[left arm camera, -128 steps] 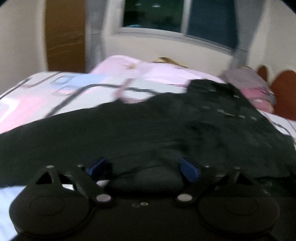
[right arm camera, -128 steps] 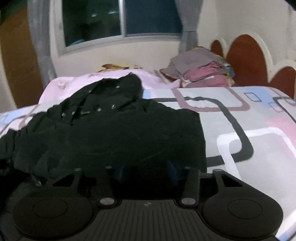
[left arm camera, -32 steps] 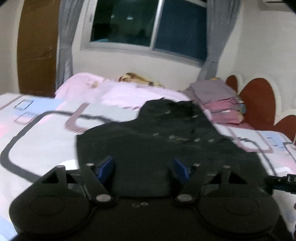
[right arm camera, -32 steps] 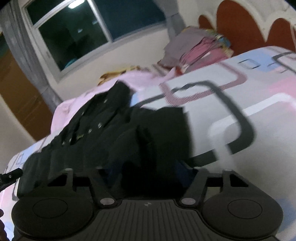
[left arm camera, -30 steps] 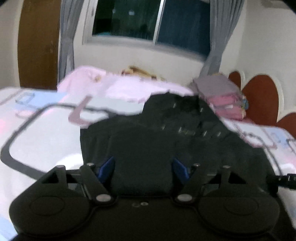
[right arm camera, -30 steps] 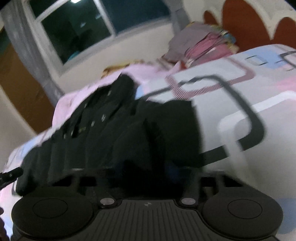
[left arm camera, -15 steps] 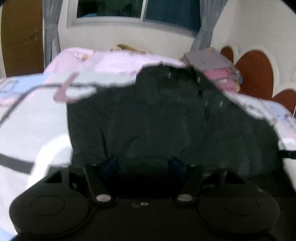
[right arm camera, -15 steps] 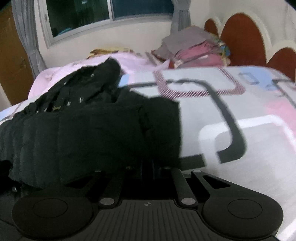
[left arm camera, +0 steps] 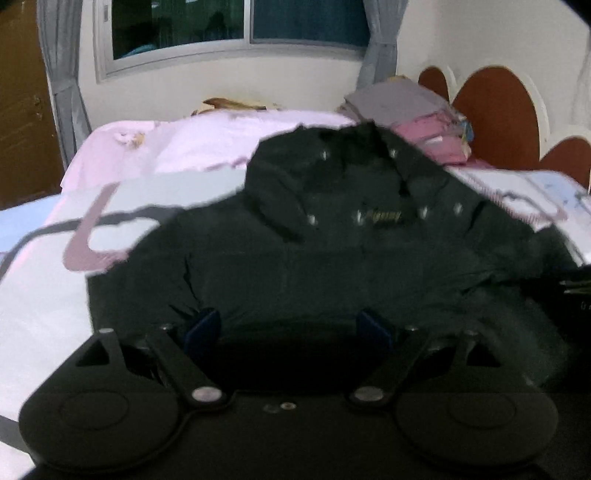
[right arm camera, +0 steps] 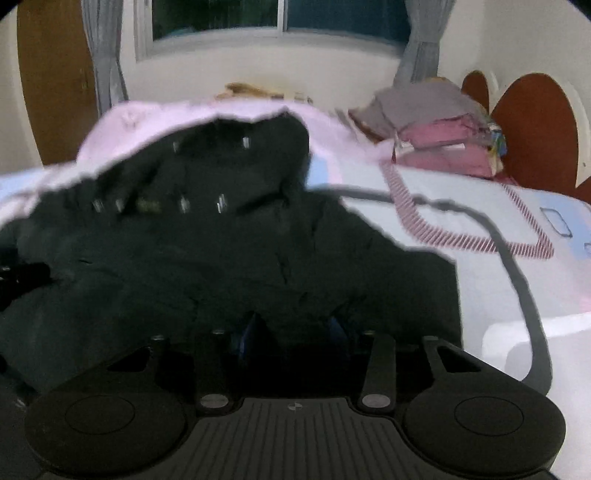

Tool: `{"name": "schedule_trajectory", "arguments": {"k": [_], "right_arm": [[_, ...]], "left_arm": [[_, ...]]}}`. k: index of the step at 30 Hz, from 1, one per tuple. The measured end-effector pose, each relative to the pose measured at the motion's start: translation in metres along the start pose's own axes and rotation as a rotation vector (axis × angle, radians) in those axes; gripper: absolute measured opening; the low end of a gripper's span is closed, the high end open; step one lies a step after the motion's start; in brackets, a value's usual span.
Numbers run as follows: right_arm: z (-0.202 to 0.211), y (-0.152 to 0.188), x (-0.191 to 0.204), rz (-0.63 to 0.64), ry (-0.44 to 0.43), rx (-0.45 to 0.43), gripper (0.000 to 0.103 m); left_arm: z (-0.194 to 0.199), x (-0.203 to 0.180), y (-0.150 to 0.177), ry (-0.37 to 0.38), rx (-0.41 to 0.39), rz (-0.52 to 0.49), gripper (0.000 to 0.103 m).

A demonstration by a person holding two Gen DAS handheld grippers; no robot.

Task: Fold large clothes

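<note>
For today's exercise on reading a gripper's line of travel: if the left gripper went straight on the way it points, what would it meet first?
Most likely the black jacket on the bed: the left gripper points down over its near hem, jaws apart. Depth is unclear in the blur.

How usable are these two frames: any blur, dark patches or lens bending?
Left wrist view: dim room light, motion blur smears the black jacket and its studs; fisheye bows the window frame. Right wrist view: similar blur, jacket folds lost in near-black; the clothes stack reads more clearly.

- We see a dark window (left arm camera: 236, 33) with grey curtains (left arm camera: 61, 74).
- We see cream walls (right arm camera: 258, 66), a brown door (left arm camera: 22, 110), a scalloped headboard (right arm camera: 535, 125).
</note>
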State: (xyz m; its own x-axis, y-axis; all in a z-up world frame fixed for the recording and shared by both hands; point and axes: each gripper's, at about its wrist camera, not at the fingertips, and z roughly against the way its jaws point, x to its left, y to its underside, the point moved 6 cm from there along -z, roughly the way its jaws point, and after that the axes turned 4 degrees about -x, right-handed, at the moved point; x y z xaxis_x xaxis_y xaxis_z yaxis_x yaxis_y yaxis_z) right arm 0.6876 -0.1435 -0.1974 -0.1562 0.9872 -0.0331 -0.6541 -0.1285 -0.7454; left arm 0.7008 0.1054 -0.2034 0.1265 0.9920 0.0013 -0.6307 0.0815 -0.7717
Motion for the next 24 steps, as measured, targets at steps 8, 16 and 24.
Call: {"name": "schedule_trajectory", "arguments": {"k": [8,16,24], "right_arm": [[0.044,-0.018,-0.006,-0.098,-0.01,-0.057,0.043],[0.039,0.007,0.04,-0.009,-0.072,0.019,0.084],[0.053,-0.006,0.029,-0.029,-0.12,0.006,0.063]], "left_arm": [[0.054,-0.001,-0.007,0.042,-0.075,0.062,0.081],[0.043,-0.023,0.024,0.031,0.009,0.046,0.095],[0.056,-0.018,0.005,0.044,0.021,0.003,0.085]]}}
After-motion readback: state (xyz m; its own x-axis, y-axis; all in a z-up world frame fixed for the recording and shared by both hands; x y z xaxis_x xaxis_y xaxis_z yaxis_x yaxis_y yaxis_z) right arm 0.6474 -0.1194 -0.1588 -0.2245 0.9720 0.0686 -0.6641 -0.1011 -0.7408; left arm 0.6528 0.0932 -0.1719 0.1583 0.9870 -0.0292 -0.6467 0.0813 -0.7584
